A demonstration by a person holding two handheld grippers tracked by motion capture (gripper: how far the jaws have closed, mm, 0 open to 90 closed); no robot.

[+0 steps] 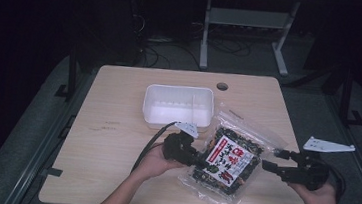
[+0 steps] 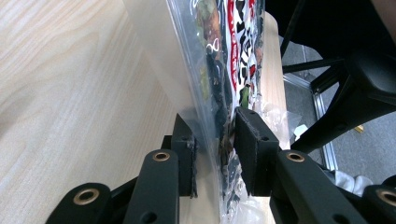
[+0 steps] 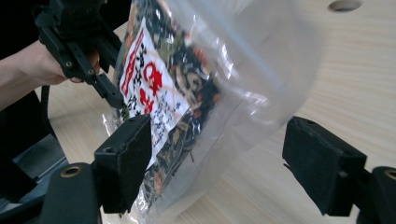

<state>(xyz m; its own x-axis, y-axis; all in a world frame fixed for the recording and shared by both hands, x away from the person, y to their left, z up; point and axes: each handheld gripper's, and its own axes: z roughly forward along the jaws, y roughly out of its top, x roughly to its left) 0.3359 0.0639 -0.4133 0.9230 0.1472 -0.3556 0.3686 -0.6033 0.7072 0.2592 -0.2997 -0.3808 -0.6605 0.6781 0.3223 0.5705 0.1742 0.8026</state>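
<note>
A clear snack bag [image 1: 231, 159] with a red-and-white label and dark dried contents is held tilted above the wooden table [image 1: 116, 126]. My left gripper [image 1: 197, 160] is shut on the bag's left edge. In the left gripper view the bag [image 2: 224, 56] stands edge-on, pinched in that gripper [image 2: 215, 149]. My right gripper [image 1: 270, 158] stands open at the bag's right edge. In the right gripper view the bag [image 3: 187, 84] hangs in front of the spread right gripper [image 3: 217, 158], its lower part between the jaws without being clamped. The left gripper [image 3: 79, 42] shows behind it.
An empty white plastic tub [image 1: 178, 107] sits on the table just beyond the bag. A round cable hole [image 1: 222, 86] lies near the table's far edge. Metal frame rails [image 1: 71, 71] flank both sides, and a desk's legs [image 1: 205, 34] stand behind.
</note>
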